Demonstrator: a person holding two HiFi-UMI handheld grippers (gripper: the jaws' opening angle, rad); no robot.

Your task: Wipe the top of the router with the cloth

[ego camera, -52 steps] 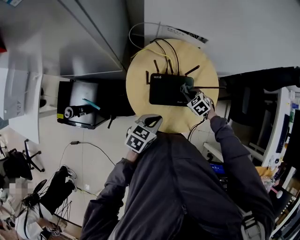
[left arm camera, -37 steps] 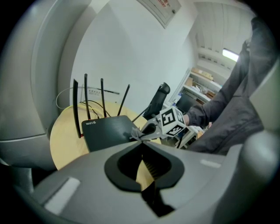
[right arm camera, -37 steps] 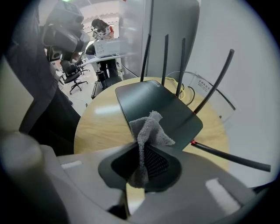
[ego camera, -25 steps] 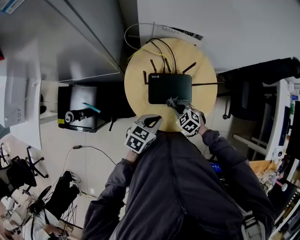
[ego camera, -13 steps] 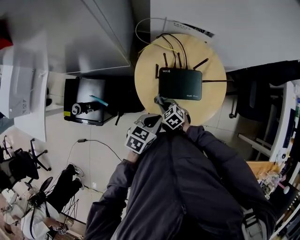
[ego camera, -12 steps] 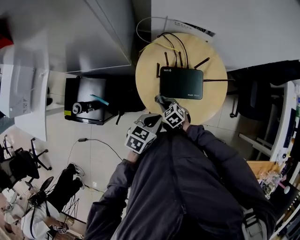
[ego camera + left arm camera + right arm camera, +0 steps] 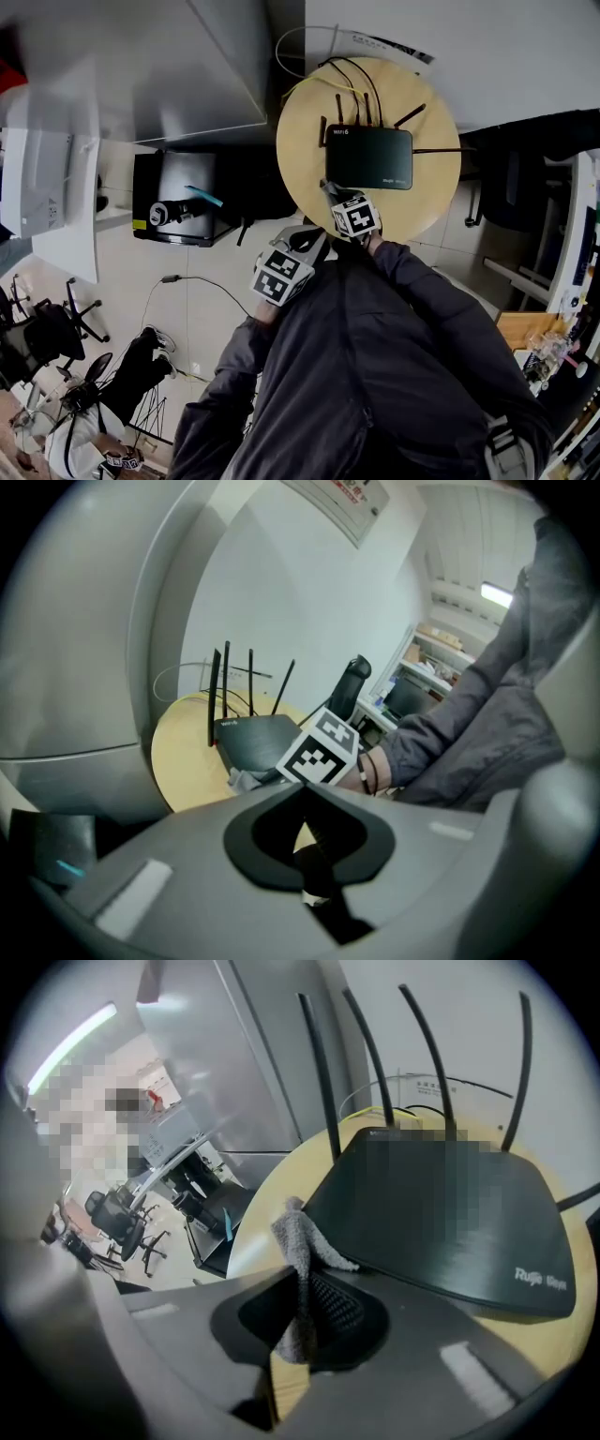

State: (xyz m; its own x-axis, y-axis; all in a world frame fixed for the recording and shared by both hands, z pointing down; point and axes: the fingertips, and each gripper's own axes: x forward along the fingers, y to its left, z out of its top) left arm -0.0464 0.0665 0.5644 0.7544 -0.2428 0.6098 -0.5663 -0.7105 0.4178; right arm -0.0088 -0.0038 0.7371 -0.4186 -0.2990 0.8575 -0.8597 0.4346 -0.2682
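We found the right gripper (image 7: pixel 298 1330) clamped on the cloth (image 7: pixel 298 1246), which touched the near left edge of the router (image 7: pixel 368 157) on the round table (image 7: pixel 305 173). The router's top lay ahead and rightward of it, long axis crosswise. The left gripper (image 7: pixel 302 860), jaws together and empty, hung farther back.

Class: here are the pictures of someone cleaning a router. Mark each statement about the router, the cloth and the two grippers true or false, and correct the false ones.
1. The right gripper is shut on the grey cloth. True.
2. The cloth lies on the middle of the router. False: it is at the router's near left corner.
3. The router stands on a round wooden table. True.
4. The left gripper presses on the router. False: it is apart from the router, shut on nothing.
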